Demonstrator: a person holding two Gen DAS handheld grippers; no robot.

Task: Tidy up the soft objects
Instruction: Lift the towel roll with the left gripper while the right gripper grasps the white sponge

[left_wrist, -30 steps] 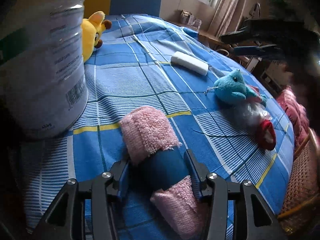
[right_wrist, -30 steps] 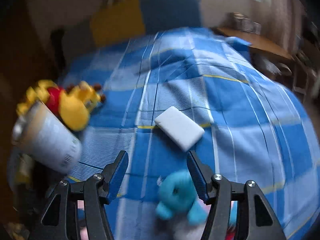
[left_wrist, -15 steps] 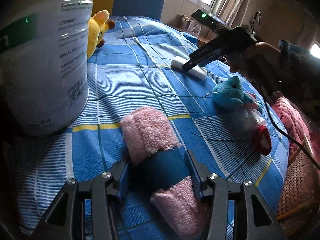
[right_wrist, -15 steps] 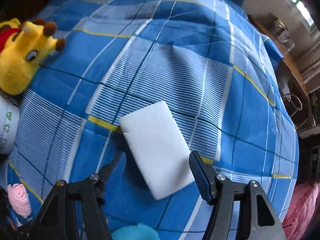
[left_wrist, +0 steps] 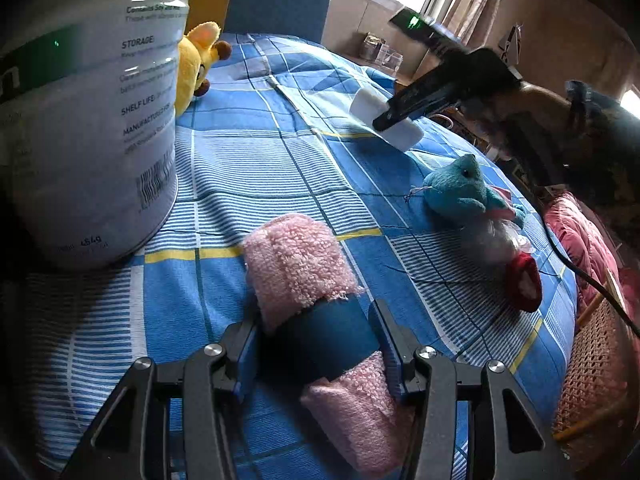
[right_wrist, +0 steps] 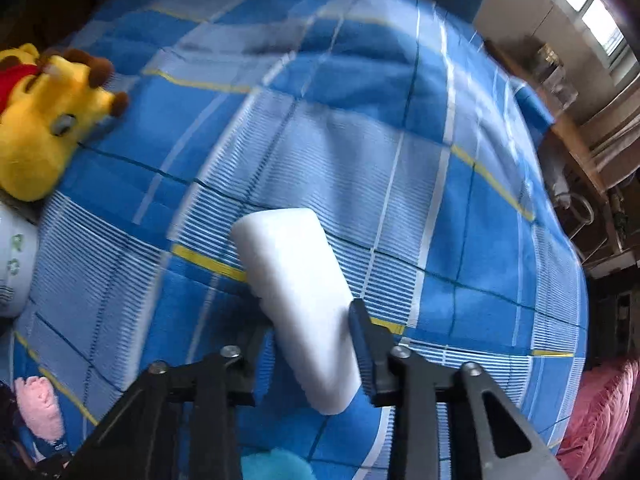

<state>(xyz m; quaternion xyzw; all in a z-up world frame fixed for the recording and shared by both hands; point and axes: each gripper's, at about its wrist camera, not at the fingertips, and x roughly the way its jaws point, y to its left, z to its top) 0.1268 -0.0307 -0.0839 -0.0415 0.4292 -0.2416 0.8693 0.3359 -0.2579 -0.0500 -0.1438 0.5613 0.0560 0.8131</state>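
My left gripper (left_wrist: 316, 340) is shut on a pink rolled towel with a dark blue band (left_wrist: 298, 264), which lies on the blue plaid cloth. My right gripper (right_wrist: 310, 332) is shut on a white sponge block (right_wrist: 288, 264); the block also shows in the left wrist view (left_wrist: 402, 134) under the right gripper's fingers (left_wrist: 416, 98). A teal plush toy (left_wrist: 460, 190) lies to the right with a clear bag and a red plush piece (left_wrist: 522, 280). A yellow plush toy (right_wrist: 44, 120) lies at the far left, also seen in the left wrist view (left_wrist: 196, 64).
A large white canister (left_wrist: 84, 112) stands close at the left beside the towel; its edge shows in the right wrist view (right_wrist: 16, 264). The cloth-covered table (right_wrist: 360, 140) drops off at the right, where a wicker chair (left_wrist: 596, 380) with pink fabric stands.
My right gripper came down over the white sponge block and closed on it. My left gripper kept its hold on the pink towel and barely moved.
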